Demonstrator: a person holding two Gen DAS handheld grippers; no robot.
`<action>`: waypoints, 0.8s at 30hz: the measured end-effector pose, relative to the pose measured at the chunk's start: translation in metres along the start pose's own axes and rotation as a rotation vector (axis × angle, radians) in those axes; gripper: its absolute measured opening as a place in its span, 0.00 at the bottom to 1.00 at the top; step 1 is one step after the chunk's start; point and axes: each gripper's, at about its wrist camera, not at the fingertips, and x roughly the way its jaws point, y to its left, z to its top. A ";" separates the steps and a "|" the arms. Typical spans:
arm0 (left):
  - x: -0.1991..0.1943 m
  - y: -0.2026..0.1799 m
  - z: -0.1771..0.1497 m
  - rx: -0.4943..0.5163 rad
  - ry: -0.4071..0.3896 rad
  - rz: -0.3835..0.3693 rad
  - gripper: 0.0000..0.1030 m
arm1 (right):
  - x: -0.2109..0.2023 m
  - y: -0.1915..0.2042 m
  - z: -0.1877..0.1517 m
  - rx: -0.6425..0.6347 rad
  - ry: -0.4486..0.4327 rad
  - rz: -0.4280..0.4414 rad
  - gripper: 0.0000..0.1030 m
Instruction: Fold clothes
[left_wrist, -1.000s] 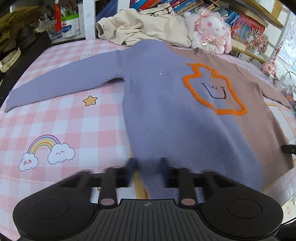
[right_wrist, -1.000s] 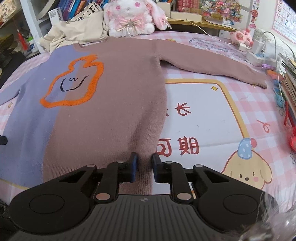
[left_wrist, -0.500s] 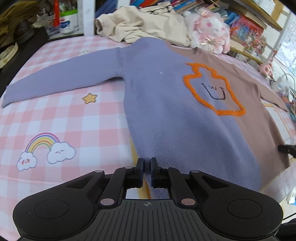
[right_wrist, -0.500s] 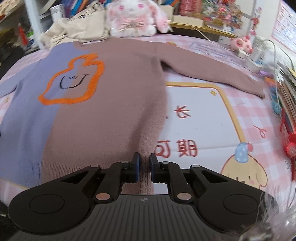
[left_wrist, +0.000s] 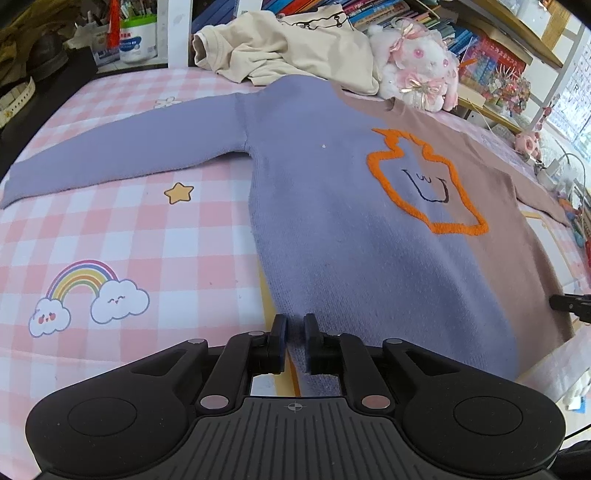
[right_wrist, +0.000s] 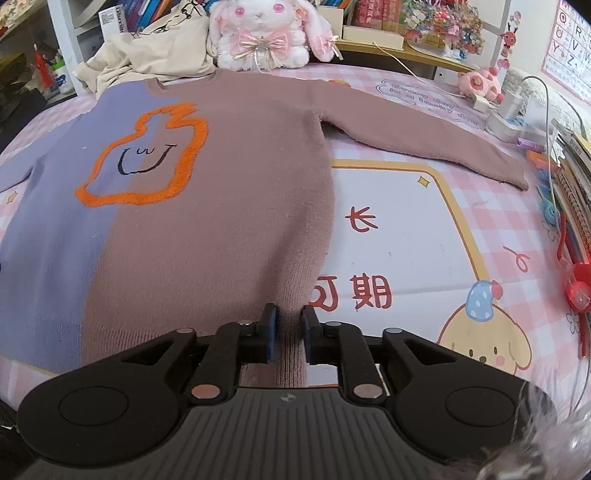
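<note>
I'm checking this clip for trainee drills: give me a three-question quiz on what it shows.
1. True or false: the sweater lies spread flat, both sleeves out.
2. Which part does each gripper pinch? A collar, B hem corner, C cuff.
3. What colour is the outline on the sweater's front?

Key: 1 true. 2 B: the left gripper holds the purple corner, the right gripper the brown one. 3 orange.
</note>
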 end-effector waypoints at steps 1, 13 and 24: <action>0.000 0.001 -0.001 -0.004 -0.001 -0.003 0.10 | 0.000 0.000 0.000 -0.007 0.002 -0.001 0.16; -0.002 0.005 -0.002 0.009 -0.012 -0.008 0.07 | -0.002 0.009 -0.004 -0.021 0.010 0.006 0.12; -0.004 0.008 -0.003 0.019 -0.025 -0.020 0.07 | -0.001 0.013 -0.003 0.009 0.013 -0.023 0.12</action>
